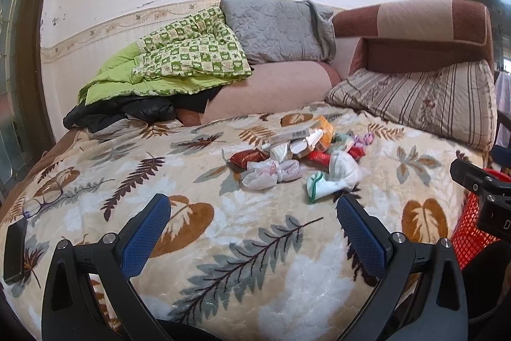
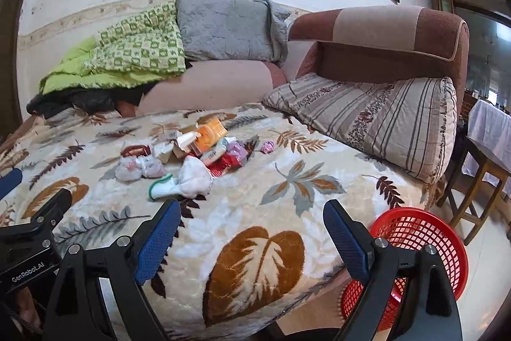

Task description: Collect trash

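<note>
Since the whole heap of trash (image 1: 300,155) lies on the bed blanket (image 1: 242,229) and neither gripper carries anything, I judge the collecting has not begun. Every piece is left to do.

From the left wrist view the heap sits at about 12 o'clock, beyond the fingers. Nearest is a white sock-like bundle with a green cuff (image 1: 332,178); left of it lie 2 crumpled clear plastic bags (image 1: 271,173). Behind them are a dark red wrapper (image 1: 244,157), a bright red wrapper (image 1: 319,156), some small cartons and an orange box (image 1: 325,130) at the far end. A small purple wrapper (image 2: 267,146) lies just apart from the heap, at about 1 o'clock in the right wrist view.

Only 1 container shows: a red mesh basket (image 2: 415,242) standing on the floor just beside the bed's edge, at about 4 o'clock in the right wrist view, partly behind the right finger. What shows of its inside looks empty, though its bottom is hidden.

Left gripper (image 1: 254,232): fingers spread wide, nothing between them, hovering short of the heap. Right gripper (image 2: 252,235): fingers likewise spread wide and empty, over the blanket between heap and basket.

Glasses (image 1: 41,202) and a dark phone (image 1: 14,251) lie at about 9 o'clock in the left view; I judge them belongings, not trash.
</note>
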Demonstrator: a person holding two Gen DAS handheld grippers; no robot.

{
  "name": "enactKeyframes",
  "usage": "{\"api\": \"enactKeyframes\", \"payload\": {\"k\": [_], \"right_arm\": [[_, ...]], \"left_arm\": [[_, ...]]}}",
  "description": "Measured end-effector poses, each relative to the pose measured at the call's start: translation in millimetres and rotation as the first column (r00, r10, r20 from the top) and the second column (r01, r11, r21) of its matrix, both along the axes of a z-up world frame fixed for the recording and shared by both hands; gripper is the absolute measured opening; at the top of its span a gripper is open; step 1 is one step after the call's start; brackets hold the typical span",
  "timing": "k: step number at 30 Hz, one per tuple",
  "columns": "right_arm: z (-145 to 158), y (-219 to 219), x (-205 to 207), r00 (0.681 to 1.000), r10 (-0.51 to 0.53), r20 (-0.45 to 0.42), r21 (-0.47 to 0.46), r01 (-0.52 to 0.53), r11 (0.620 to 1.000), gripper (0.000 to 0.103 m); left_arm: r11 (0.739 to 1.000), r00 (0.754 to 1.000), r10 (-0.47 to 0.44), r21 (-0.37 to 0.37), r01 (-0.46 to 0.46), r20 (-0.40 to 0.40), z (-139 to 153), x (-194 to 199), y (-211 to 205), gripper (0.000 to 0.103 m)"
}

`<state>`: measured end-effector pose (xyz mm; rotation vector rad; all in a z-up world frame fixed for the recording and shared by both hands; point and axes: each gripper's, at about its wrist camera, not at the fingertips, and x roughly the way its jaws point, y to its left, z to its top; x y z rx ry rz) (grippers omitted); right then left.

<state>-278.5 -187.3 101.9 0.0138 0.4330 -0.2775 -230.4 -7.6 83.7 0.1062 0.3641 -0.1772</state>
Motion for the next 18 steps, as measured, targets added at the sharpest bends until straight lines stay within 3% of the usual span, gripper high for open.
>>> {"api": "enactKeyframes", "payload": {"k": [4,18], "right_arm": [[2.9,2.2,-5.5,0.999,0.014,0.03,-0.005,-0.014,1.0,0.093],[0.9,1.0,-0.9,1.0,0.019,0.012,0.015,-0.019,1.0,0.093]], "left_arm": [[1.0,0.999,0.001,-0.024,0.0,0.032,1.1,-5.7,0.4,0.103],[1.0,1.0,0.007,-0.014,-0.007,0.009,2.2,-3.4,4.1,0.103]]}}
